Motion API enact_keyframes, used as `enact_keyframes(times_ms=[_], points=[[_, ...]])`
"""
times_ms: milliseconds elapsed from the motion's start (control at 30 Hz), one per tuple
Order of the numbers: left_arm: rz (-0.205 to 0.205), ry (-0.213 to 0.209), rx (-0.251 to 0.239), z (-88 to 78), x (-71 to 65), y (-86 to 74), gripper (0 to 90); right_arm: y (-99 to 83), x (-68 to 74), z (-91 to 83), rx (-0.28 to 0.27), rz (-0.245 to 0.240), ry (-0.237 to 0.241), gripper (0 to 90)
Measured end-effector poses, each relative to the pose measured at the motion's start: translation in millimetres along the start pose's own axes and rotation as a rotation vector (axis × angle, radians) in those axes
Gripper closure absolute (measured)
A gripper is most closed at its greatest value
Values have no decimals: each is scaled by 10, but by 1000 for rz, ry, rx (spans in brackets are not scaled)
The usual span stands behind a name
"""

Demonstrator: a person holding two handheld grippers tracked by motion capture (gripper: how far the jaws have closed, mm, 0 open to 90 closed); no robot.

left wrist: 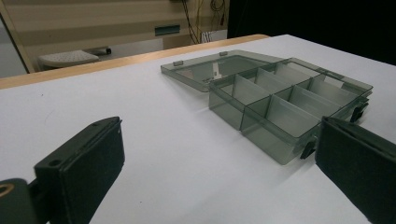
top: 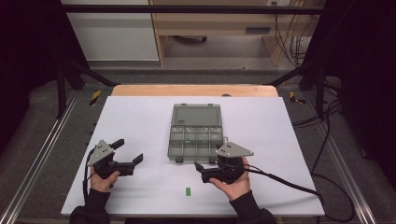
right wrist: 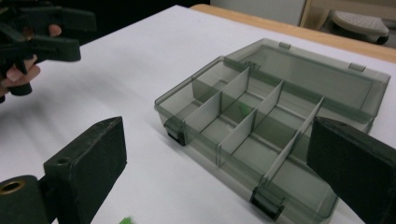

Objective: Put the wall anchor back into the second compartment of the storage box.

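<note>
A white table (top: 140, 126) stands on a dark floor, with pale wood furniture behind it. Between the two grippers, a little ahead of them, lies a grey clear box (top: 195, 140), its lid (top: 196, 115) folded flat to the far side. The compartments look empty. A small green piece (top: 188, 191) lies near the right gripper (top: 205, 171). The left gripper (top: 128, 151) and the right one are both wide open, holding and touching nothing.
</note>
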State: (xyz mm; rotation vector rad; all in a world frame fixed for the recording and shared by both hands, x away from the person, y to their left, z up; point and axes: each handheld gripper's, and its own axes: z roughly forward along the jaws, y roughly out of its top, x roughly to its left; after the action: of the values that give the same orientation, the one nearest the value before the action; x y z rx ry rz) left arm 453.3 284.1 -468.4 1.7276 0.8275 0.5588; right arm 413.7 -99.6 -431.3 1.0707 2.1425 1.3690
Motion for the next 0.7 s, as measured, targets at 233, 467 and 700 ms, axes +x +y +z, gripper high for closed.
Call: enact_keyframes(times_ms=[233,467,700], points=[[3,0,2,4,-2,-1,10,-168,128,114,64,1,28,66],[2,0,1,4,-1,-1,10,-278,187,204,110,-14,36,64],[1,1,2,5,-1,-1,10,-409,282,314,180,-42,83,115]])
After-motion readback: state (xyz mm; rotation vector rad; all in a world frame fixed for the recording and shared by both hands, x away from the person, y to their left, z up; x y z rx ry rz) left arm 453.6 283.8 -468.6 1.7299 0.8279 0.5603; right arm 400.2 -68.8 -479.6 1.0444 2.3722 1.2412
